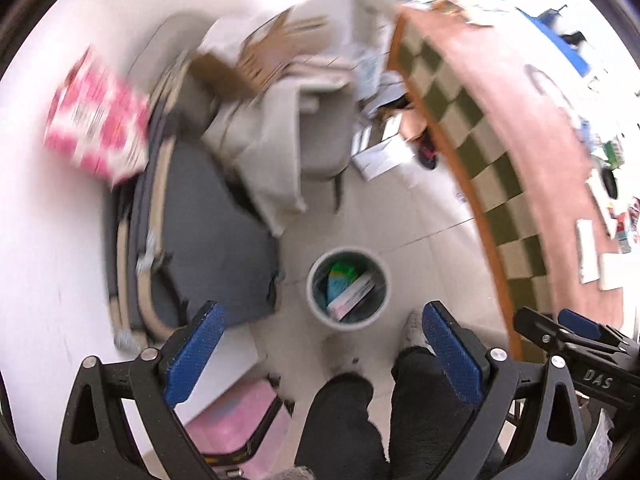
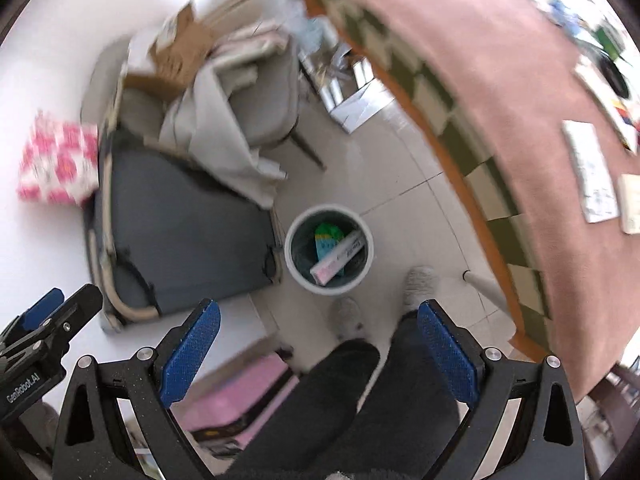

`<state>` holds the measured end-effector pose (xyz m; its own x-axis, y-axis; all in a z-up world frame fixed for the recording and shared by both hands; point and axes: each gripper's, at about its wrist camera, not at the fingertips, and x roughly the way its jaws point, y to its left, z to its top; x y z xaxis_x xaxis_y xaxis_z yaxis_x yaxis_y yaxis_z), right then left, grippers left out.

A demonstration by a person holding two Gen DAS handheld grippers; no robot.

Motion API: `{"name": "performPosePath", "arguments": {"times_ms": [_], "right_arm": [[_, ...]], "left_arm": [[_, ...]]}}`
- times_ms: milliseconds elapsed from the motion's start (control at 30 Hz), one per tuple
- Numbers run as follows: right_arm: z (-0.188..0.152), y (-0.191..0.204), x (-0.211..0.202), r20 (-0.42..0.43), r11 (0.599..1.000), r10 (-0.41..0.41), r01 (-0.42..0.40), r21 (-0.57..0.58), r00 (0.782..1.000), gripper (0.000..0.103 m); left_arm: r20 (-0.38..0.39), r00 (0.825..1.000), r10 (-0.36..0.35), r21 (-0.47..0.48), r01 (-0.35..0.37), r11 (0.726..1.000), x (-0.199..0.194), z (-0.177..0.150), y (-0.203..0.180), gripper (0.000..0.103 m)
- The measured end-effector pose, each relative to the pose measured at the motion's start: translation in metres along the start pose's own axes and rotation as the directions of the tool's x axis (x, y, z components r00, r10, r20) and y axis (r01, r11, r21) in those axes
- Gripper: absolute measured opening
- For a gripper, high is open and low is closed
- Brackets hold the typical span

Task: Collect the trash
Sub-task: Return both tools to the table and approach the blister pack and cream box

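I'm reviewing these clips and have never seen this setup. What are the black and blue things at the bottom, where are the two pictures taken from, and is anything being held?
No robot here: a person holds a handheld gripper in each hand, with a camera on each looking down along its fingers. One picture is from the left gripper, the other from the right gripper. The blue pads are the fingers; both stand open and empty. Below are the person's dark trouser legs and, on the tiled floor, a round trash bin already holding a green wrapper and a pinkish box. A pink-clothed table stands to the right.

Both wrist cameras look steeply down from high above the floor, side by side, sharing the bin (image 1: 347,289) (image 2: 329,250) and table (image 1: 516,128) (image 2: 500,92).
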<state>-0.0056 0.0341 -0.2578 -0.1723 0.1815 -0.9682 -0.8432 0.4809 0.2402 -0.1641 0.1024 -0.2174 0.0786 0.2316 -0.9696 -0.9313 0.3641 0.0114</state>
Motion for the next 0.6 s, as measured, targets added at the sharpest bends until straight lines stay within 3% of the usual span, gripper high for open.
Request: {"name": "performPosePath", "arguments": {"times_ms": [167,333,433,500,600], "right_arm": [[0.029,-0.081,-0.059,0.076,0.991,-0.017,0.007,0.134,0.997,0.1],[0.054,-0.213,-0.098,0.069,0.936,-0.136,0.106,0.336,0.988,0.1],[0.054,-0.306,-0.1,0.025,0.835,-0.174,0.134,0.533,0.984,0.1],[0.048,-0.363,-0.089,-0.005,0.735,-0.15,0.115,0.668,0.989,0.1],[0.047,-0.415,-0.07,-0.011,0.622,-0.114,0.08,0.779,0.993,0.1]], "left_arm": [[0.043,0.999,-0.019,0.108,0.014,0.994,-0.01,0.045,-0.084,0.103],[0.014,0.999,-0.033,0.175,0.03,0.984,0.003,0.085,-0.196,0.103],[-0.027,0.999,-0.025,0.205,0.03,0.978,0.025,0.099,-0.258,0.103],[-0.067,0.998,-0.003,0.231,0.018,0.973,0.043,0.106,-0.296,0.103],[-0.109,0.993,0.055,0.267,-0.024,0.963,0.068,0.11,-0.339,0.103]]}}
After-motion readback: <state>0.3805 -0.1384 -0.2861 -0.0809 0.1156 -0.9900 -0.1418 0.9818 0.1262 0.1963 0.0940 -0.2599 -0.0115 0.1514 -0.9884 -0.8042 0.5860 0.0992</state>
